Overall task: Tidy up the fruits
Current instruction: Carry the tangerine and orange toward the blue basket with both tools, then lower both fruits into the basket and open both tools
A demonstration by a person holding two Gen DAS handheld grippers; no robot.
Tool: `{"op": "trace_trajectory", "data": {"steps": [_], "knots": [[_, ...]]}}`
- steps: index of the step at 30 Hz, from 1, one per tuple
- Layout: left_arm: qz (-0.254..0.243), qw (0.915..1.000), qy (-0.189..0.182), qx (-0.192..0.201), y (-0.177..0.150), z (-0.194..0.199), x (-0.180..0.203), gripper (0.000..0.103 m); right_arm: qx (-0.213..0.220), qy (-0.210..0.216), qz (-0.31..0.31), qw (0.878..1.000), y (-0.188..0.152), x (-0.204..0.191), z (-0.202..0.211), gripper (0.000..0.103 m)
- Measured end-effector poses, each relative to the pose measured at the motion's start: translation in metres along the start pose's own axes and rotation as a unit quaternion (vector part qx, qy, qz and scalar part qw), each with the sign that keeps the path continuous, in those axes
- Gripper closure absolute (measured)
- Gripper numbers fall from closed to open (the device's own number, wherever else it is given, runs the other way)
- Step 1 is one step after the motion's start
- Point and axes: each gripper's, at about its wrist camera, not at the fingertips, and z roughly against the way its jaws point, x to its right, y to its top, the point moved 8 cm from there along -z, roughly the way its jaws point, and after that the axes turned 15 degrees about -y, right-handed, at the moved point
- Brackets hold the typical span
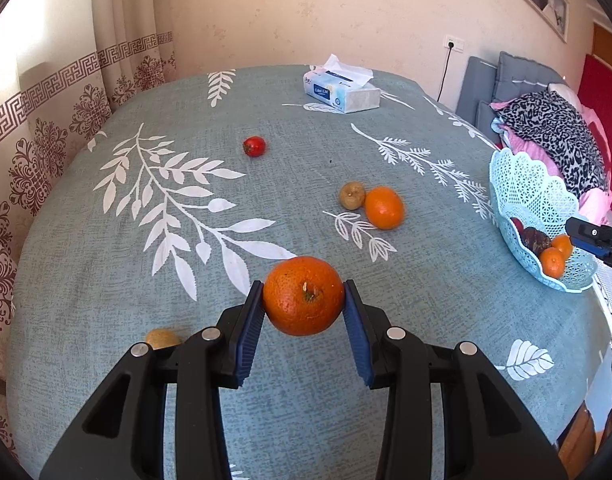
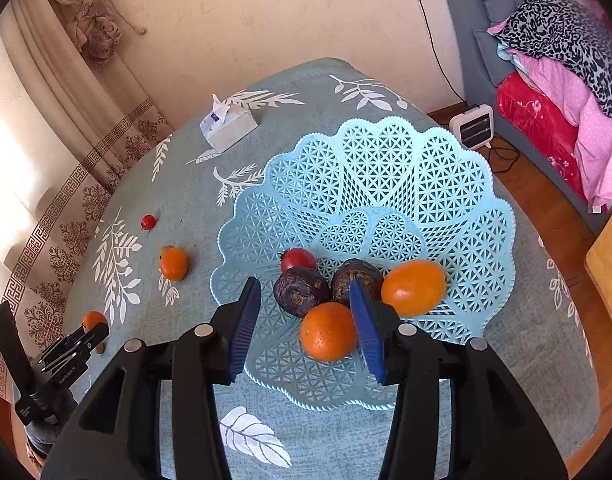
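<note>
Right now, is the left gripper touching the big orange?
Touching. The left wrist view shows the left gripper with both blue pads pressed against the big orange.

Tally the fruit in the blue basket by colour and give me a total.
Orange: 2, one near the front and one on the right.
Dark purple-brown: 2, one on the left and one behind the right gripper's finger.
Red: 1, at the back.
Total: 5 in the blue basket.
</note>
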Motion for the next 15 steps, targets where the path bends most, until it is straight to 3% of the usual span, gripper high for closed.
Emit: {"op": "trace_trajectory", "data": {"steps": [4, 15], "knots": [[-0.018, 0.9997, -0.016, -0.003, 0.009, -0.005, 0.023, 0.063, 0.016, 0.002, -0.012, 1.000, 0.005, 0.007, 0.007, 0.055], [-0.075, 0.9936, -0.082, -0.019, 0.036, -0.035, 0.107, 0.063, 0.086, -0.041, -0.057, 0.994, 0.023, 0.049, 0.027, 0.055]]}}
